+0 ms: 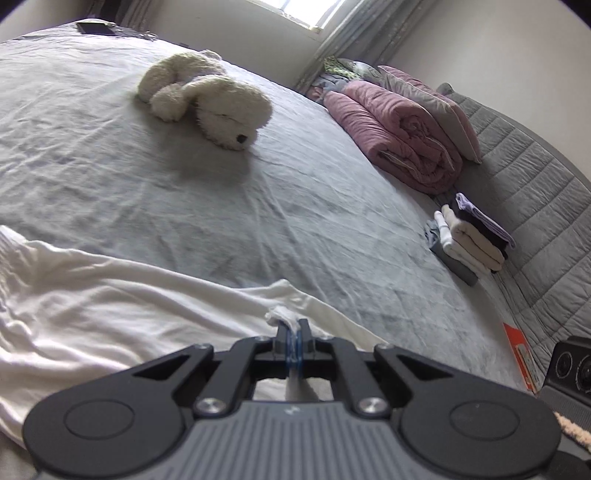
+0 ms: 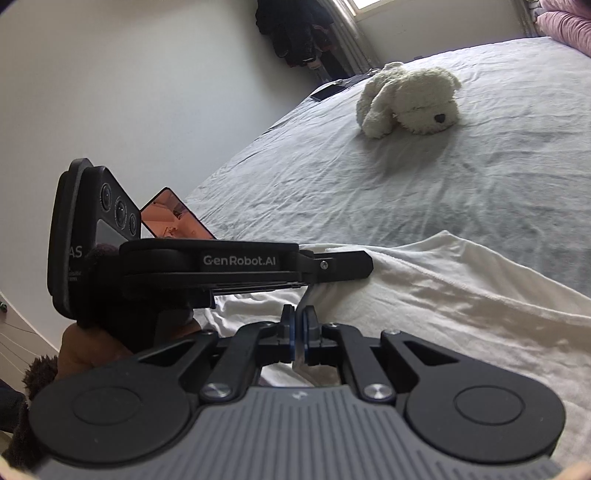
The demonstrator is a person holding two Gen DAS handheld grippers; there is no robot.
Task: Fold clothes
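Gripping the white garment (image 1: 110, 314) with both tools, you have it spread across the near part of the bed (image 1: 184, 177), on the side of the plush dog (image 1: 207, 96) closest to you. Your left gripper (image 1: 293, 332) has its jaws pressed together on a small bunched tuft of the white cloth, which pokes out past the tips. Your right gripper (image 2: 297, 317) has its jaws nearly together too, and a thin fold of the same garment (image 2: 443, 295) seems to run between them (the blur there makes the pinch hard to read with certainty). In the right wrist view the left tool lies crosswise just beyond your right jaws, over the garment's edge, with your hand (image 2: 85, 350) wrapped round its handle below.

The plush dog lies on its side in the middle of the grey sheet, well apart from the garment. To the right of the dog, against the quilted headboard (image 1: 535, 192), sits a rolled pink duvet (image 1: 399, 136) with a pillow (image 1: 436, 107) leaning on it. Nearer to you than the duvet, a stack of folded clothes (image 1: 469, 236) rests by the headboard. A dark flat device (image 1: 96, 27) lies at the far edge of the bed, beyond the dog.
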